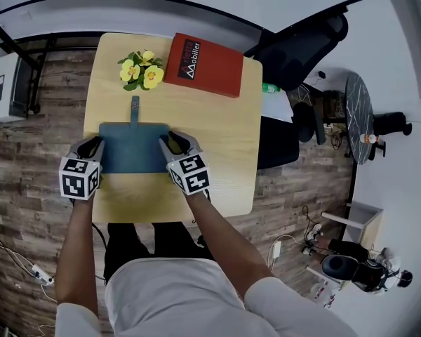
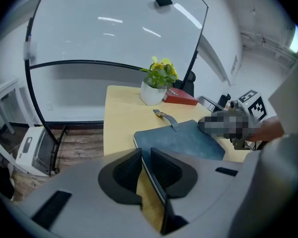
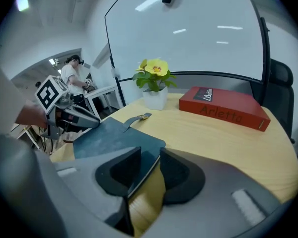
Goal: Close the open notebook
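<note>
Lying flat and shut, the notebook [image 1: 133,148] sits near the potted flower [image 1: 142,71], on the person's side. The left gripper [image 1: 95,146] and right gripper [image 1: 170,142] straddle its side edges, jaws slightly apart, not pinching. Risk: withdrawing askew could snag the cover and lift it open.

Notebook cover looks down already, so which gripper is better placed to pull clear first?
Probably the right gripper: its jaws stand wider apart around the notebook edge than those of the left gripper.
</note>
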A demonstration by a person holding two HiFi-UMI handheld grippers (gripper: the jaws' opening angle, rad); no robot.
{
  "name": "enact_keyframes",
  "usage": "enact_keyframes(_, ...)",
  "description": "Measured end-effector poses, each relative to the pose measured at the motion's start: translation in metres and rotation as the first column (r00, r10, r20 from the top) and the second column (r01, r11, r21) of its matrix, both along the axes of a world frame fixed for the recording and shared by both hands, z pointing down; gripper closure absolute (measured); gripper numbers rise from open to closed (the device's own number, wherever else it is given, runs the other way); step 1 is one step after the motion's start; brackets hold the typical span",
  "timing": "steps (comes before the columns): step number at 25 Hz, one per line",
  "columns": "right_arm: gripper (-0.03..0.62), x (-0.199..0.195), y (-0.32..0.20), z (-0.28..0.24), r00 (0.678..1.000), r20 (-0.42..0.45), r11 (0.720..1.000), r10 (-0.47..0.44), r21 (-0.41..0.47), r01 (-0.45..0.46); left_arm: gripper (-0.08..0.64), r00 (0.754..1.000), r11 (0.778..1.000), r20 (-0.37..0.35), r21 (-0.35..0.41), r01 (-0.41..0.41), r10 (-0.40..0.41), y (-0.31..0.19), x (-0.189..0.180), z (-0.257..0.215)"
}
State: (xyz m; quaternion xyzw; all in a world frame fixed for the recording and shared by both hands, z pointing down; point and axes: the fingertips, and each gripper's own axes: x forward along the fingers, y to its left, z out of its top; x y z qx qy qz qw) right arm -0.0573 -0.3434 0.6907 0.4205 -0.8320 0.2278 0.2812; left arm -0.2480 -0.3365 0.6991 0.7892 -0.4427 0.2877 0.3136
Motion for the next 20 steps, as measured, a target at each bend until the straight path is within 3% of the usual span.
enact_keyframes(2, 0.485, 0.0, 0.0, 0.001, 1.0, -0.005, 1.0, 0.005, 0.009, -0.005, 0.497, 0.999, 1.0, 0.031, 0.018, -0.01, 0.009, 0.0, 0.001, 0.0)
enact_keyframes(6, 0.486, 0.004, -0.001, -0.008, 0.999, 0.039, 0.999, 0.022, 0.033, -0.023, 0.476, 1.0, 0.999, 0.022, 0.039, 0.018, -0.018, 0.001, -0.006, -0.005)
enact_keyframes(9, 0.486, 0.013, -0.004, -0.047, 0.986, 0.166, 0.992, 0.024, 0.12, -0.044, 0.476, 0.997, 0.992, -0.035, 0.108, 0.067, -0.064, 0.004, -0.016, -0.031)
enact_keyframes(11, 0.486, 0.012, 0.0, -0.086, 0.96, 0.275, 0.981, -0.042, 0.193, -0.012, 0.476, 0.992, 0.979, -0.105, 0.185, 0.092, -0.073, 0.008, -0.016, -0.062)
enact_keyframes(13, 0.486, 0.01, 0.01, -0.129, 0.933, 0.329, 0.955, -0.144, 0.295, 0.043, 0.477, 0.98, 0.953, -0.184, 0.279, 0.119, -0.068, 0.017, -0.013, -0.101)
enact_keyframes(16, 0.489, 0.015, 0.032, -0.193, 0.902, 0.336, 0.896, -0.27, 0.43, 0.107, 0.489, 0.961, 0.888, -0.269, 0.422, 0.181, -0.068, 0.04, -0.011, -0.167)
enact_keyframes(20, 0.491, 0.038, 0.059, -0.269, 0.888, 0.331, 0.833, -0.32, 0.544, 0.097, 0.515, 0.952, 0.796, -0.294, 0.555, 0.241, -0.083, 0.084, -0.01, -0.241)
